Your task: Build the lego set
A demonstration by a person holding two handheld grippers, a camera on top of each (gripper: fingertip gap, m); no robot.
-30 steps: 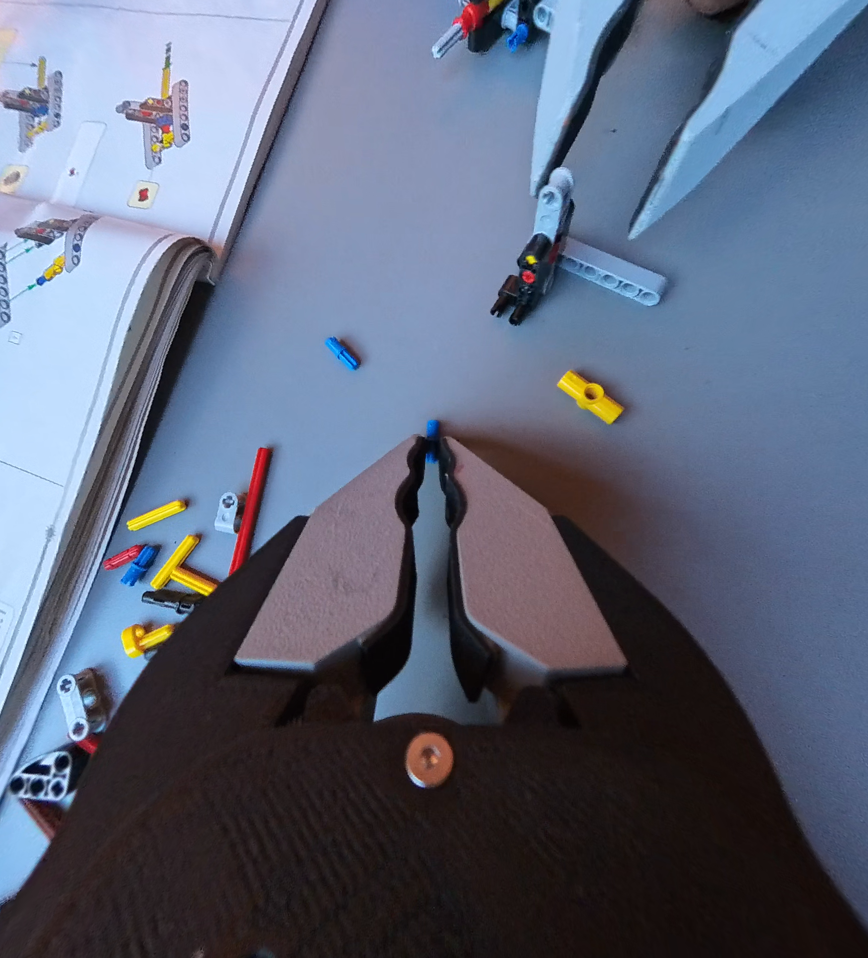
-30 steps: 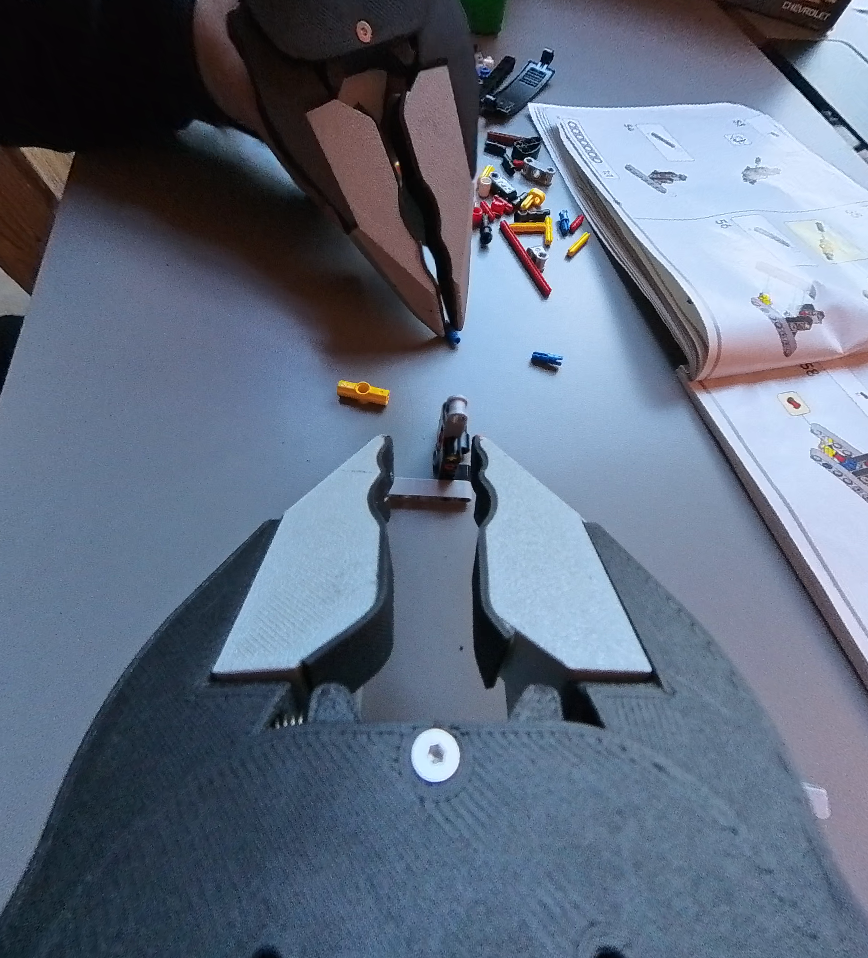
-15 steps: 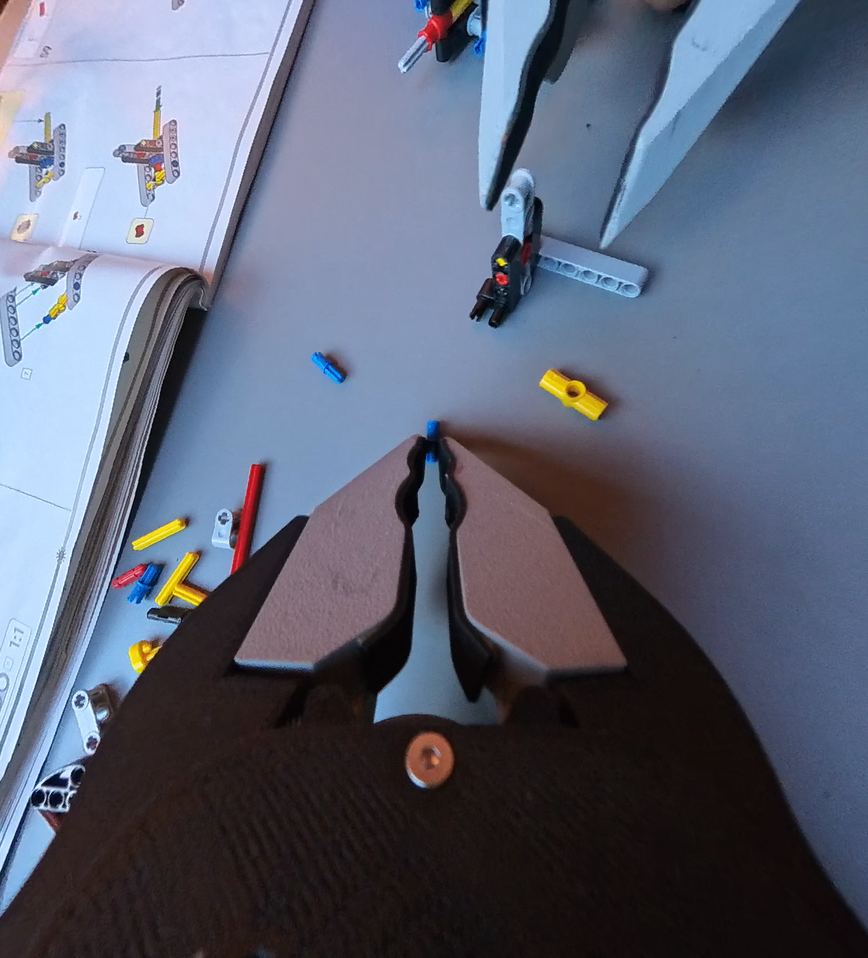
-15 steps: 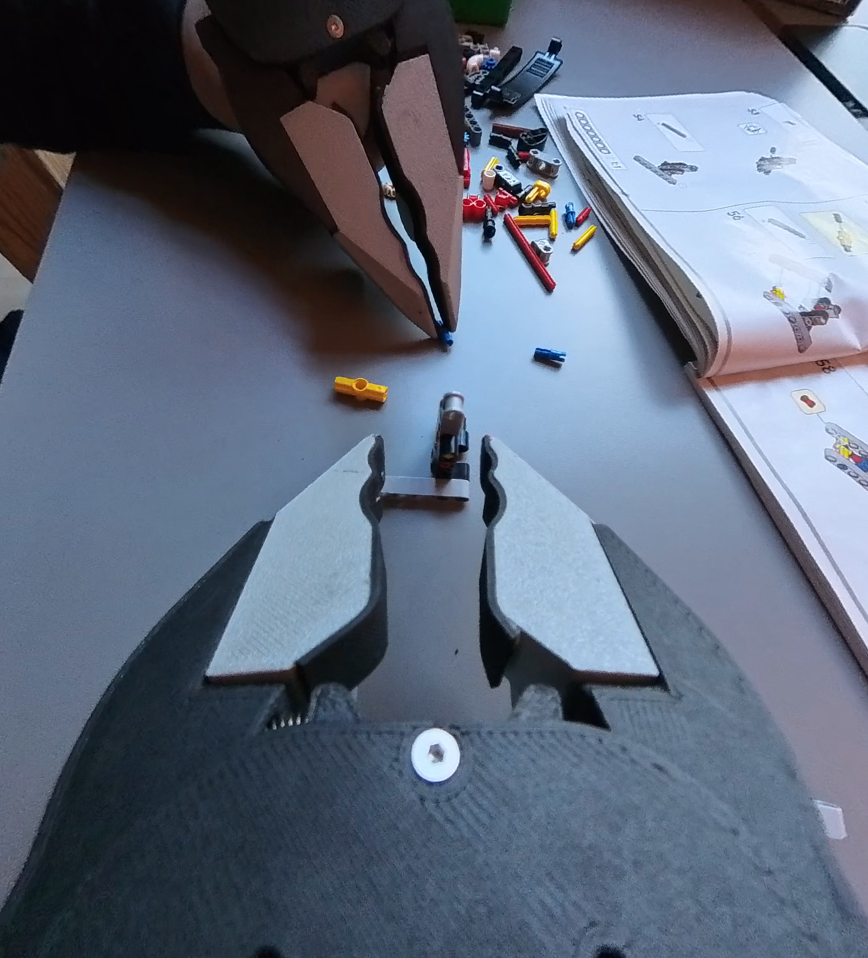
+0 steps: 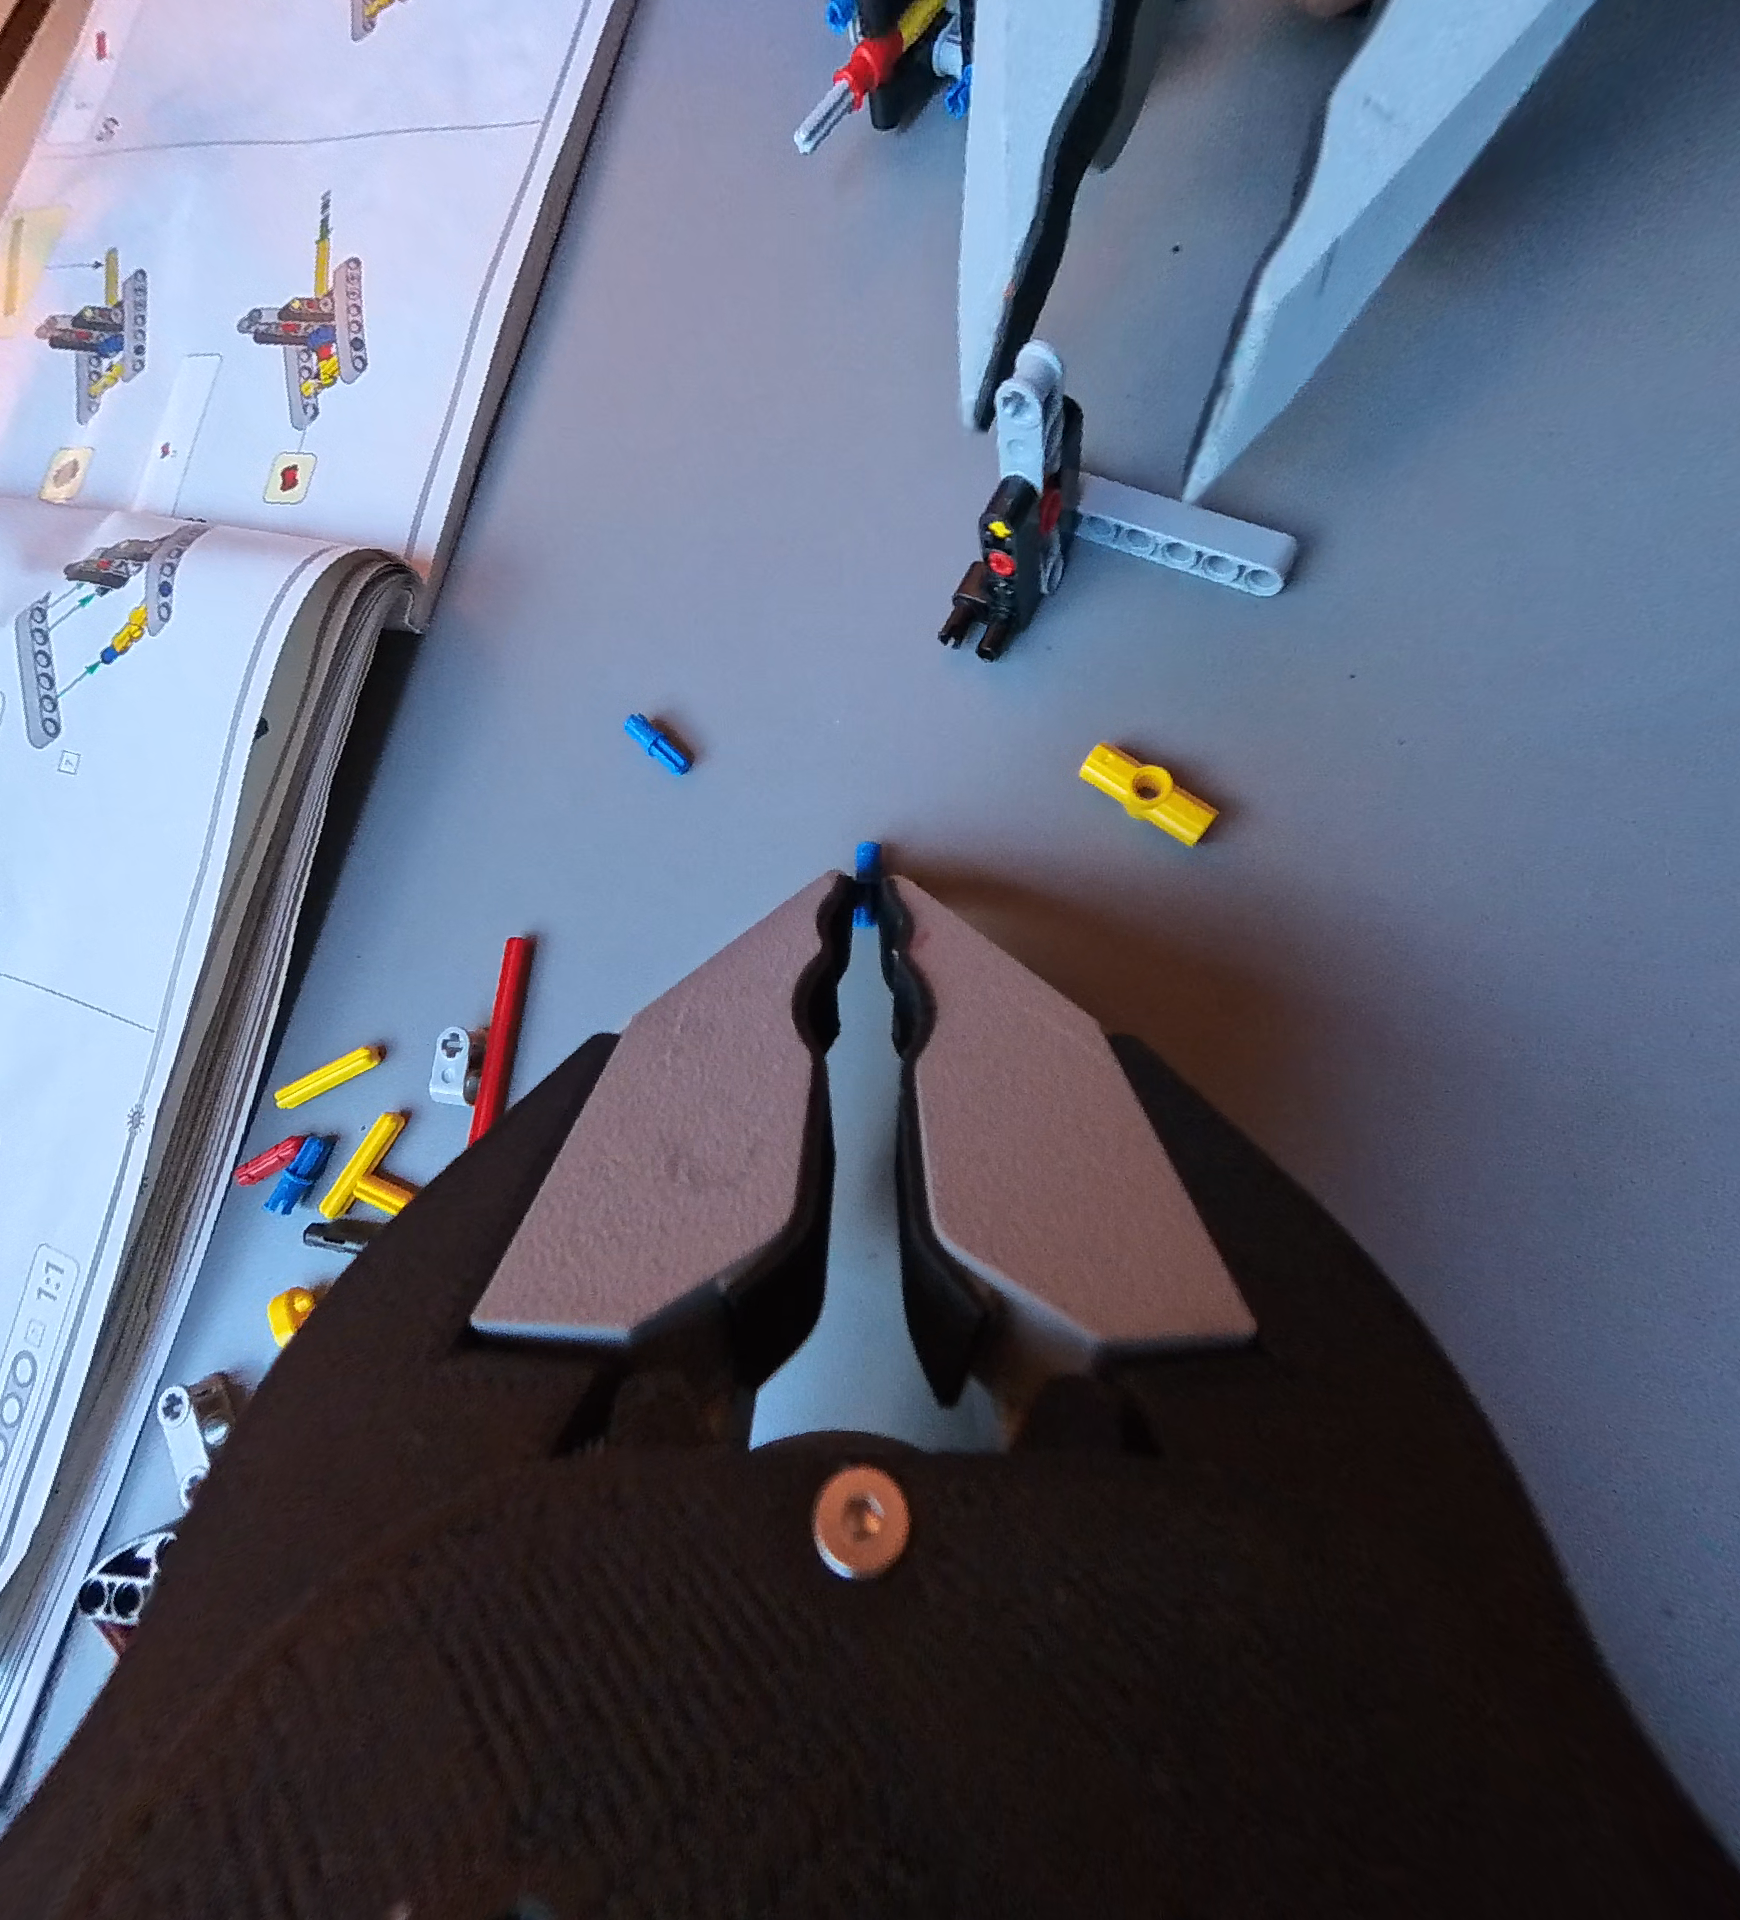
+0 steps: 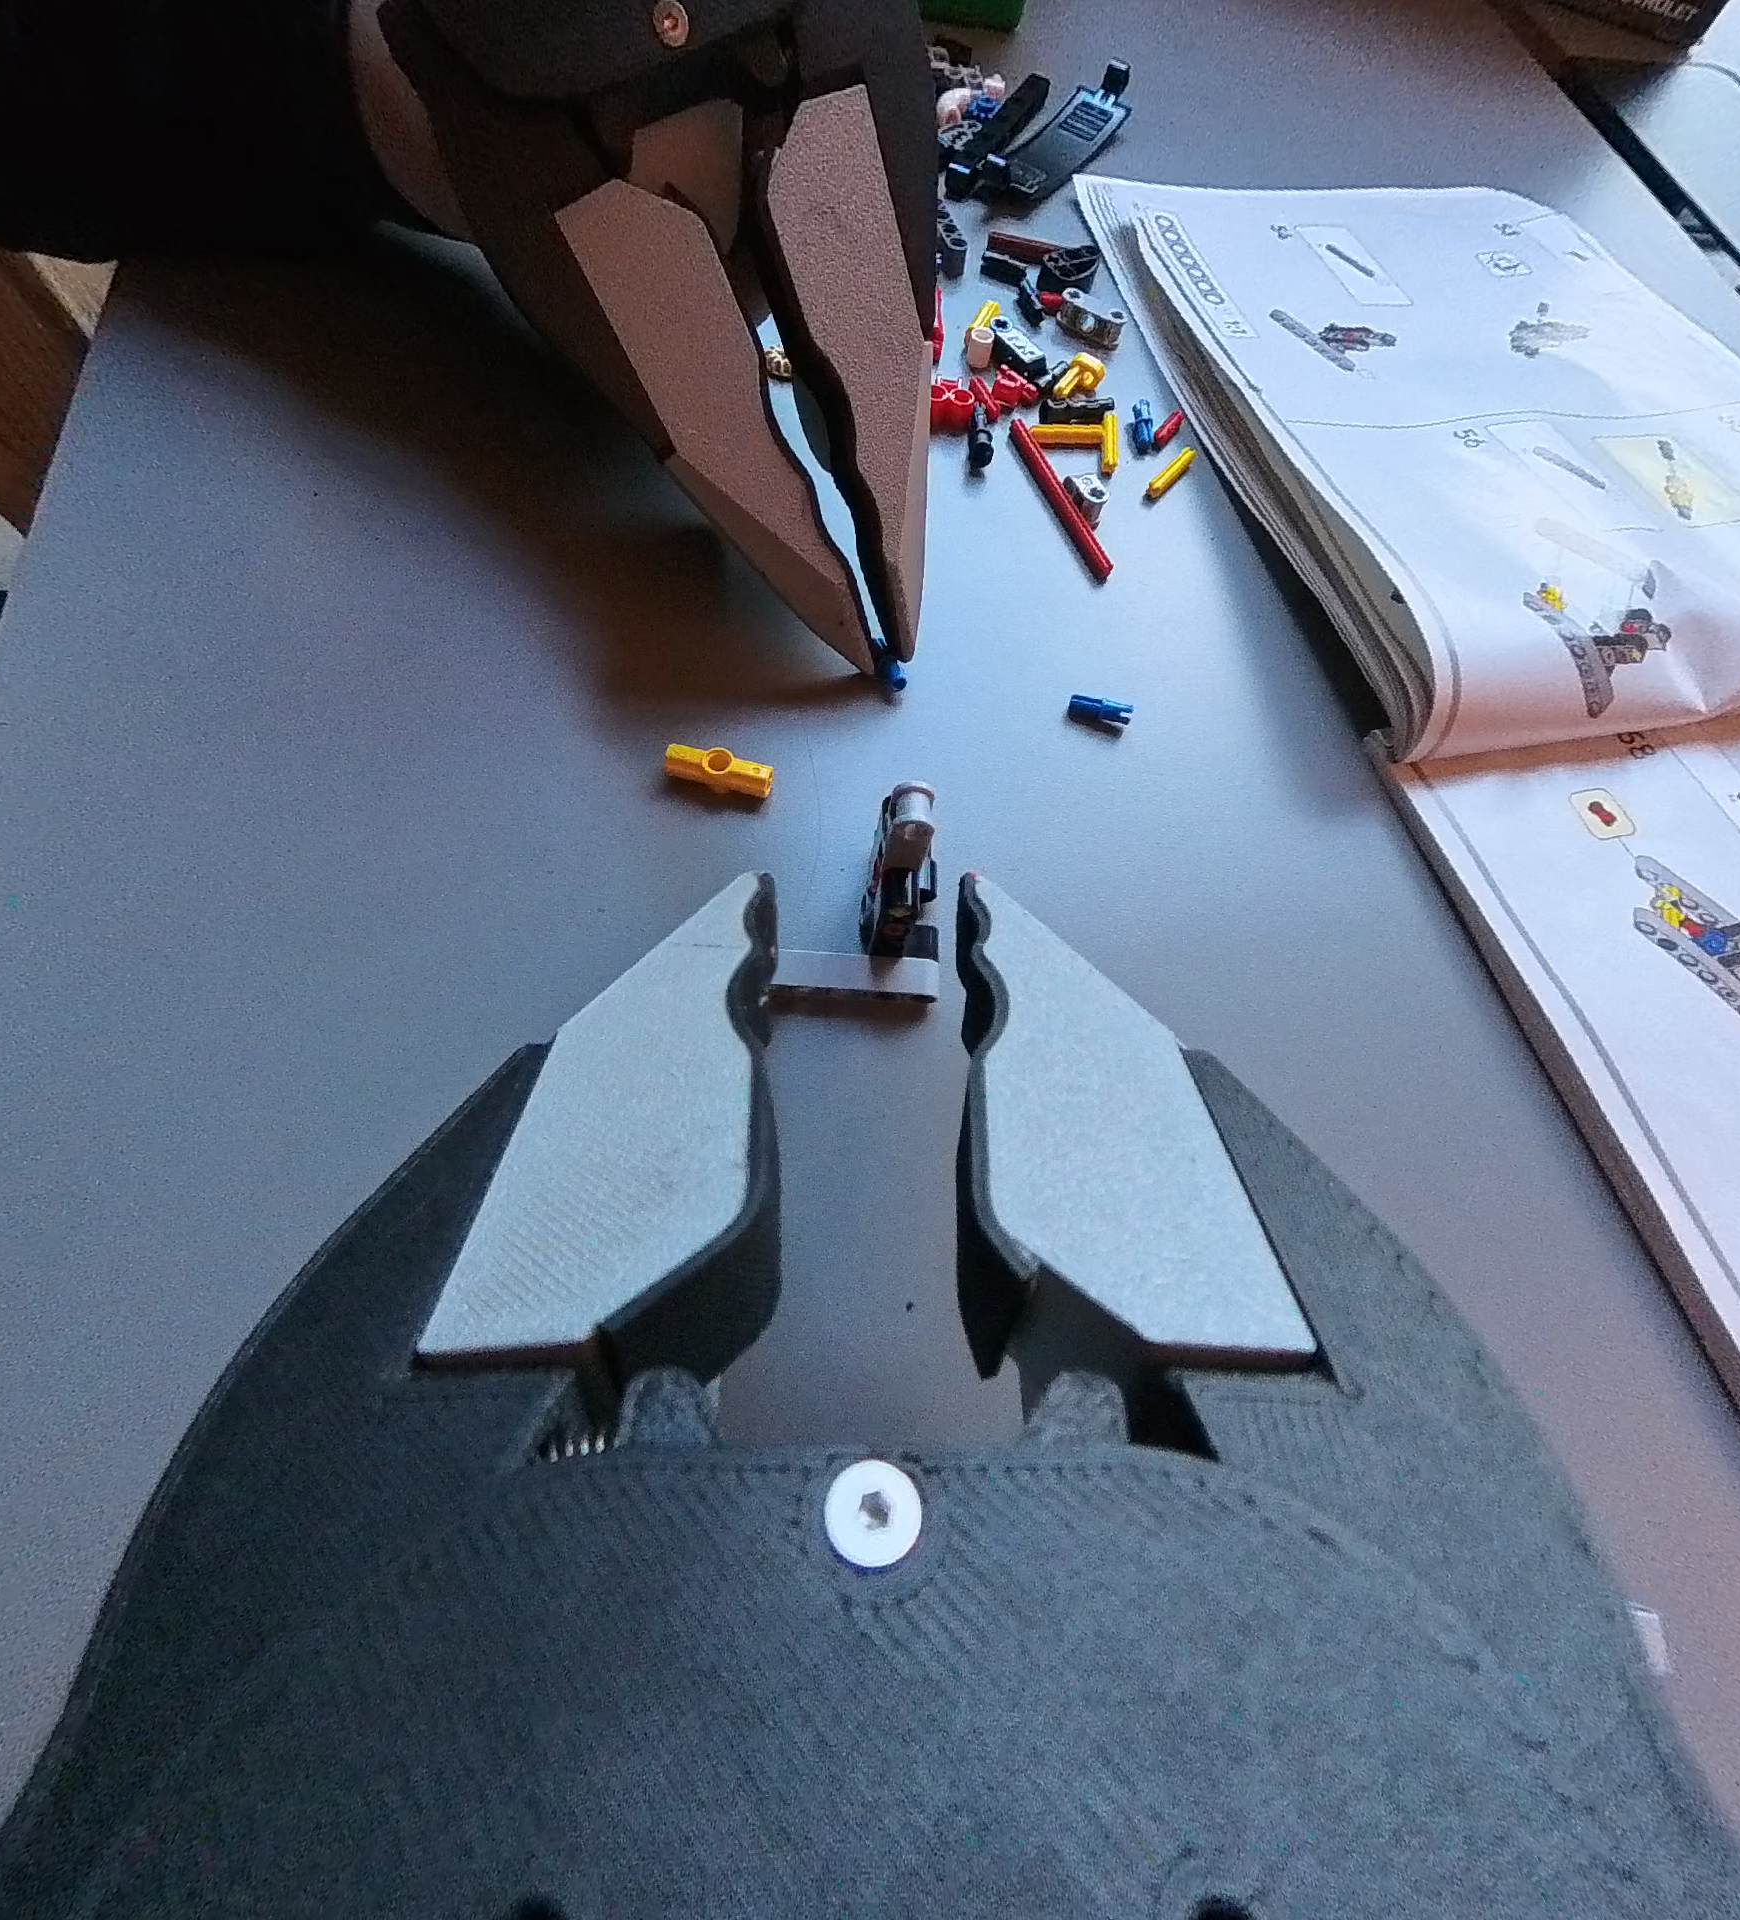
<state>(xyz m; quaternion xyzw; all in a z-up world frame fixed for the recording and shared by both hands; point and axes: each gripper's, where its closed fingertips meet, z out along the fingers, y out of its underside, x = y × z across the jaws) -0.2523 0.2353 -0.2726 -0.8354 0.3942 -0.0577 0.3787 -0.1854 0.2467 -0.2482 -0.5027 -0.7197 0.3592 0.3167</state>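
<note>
My left gripper (image 5: 866,883) is shut on a small blue pin (image 5: 867,858), which sticks out past the fingertips just above the grey table (image 5: 1468,935). The right wrist view shows the same gripper (image 6: 885,660) with the pin (image 6: 893,675) at its tips. My right gripper (image 6: 864,894) is open and low over the table. It straddles a small black and grey brick assembly (image 6: 902,883) on a light grey beam (image 6: 845,977). A gap shows between the right pad and the beam's end. The left wrist view shows this assembly (image 5: 1022,540) between the right gripper's fingers (image 5: 991,312).
An open instruction booklet (image 5: 118,520) lies along one side of the table (image 6: 1468,416). A yellow connector (image 5: 1146,795) and a loose blue pin (image 5: 658,745) lie between the grippers. A pile of small parts (image 6: 1042,395) sits by the booklet. Another small assembly (image 5: 887,73) lies behind the right gripper. My right fingertips sit around 8 cm from my left ones. From either gripper's tips it is about 5 cm to the yellow connector (image 5: 1146,795).
My right gripper's jaws stood close on the grey beam's ends a second ago, then widened; the assembly stays on the table. My left gripper keeps the blue pin and has barely moved.
</note>
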